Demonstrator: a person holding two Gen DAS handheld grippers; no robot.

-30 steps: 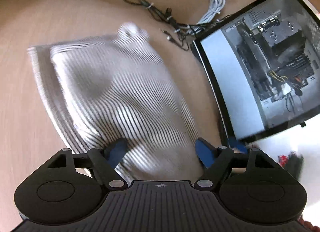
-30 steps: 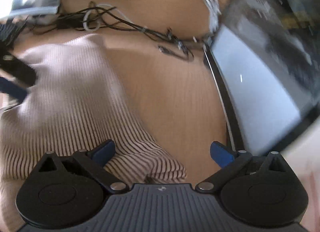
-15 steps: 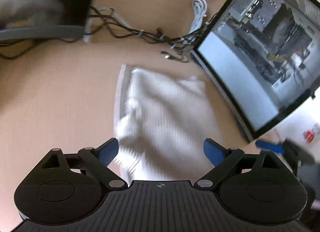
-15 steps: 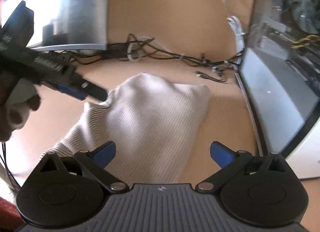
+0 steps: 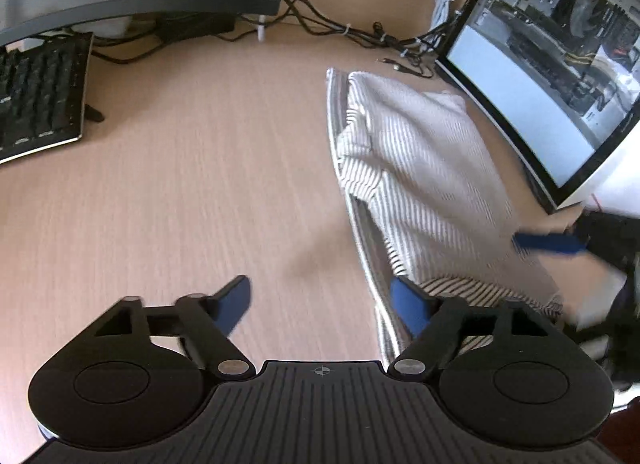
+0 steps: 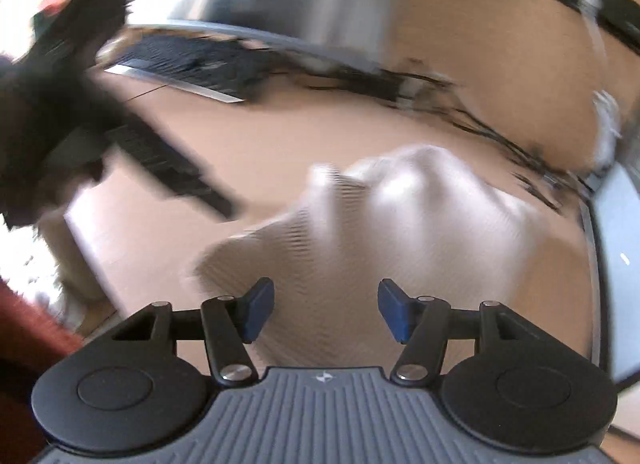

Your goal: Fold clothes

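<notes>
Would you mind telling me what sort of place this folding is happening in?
Most likely a home office desk: a black keyboard, a glass-sided computer case and tangled black cables surround the striped white garment.

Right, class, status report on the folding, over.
Both tools open: left tool, right tool. Striped top folded on desk, unheld. Computer case close beside it.

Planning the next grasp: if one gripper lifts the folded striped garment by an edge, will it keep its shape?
Probably not. The striped garment looks like soft knit, bunched and rumpled, so it would likely droop and unfold. On the smooth wooden desk it would probably slide when pushed.
</notes>
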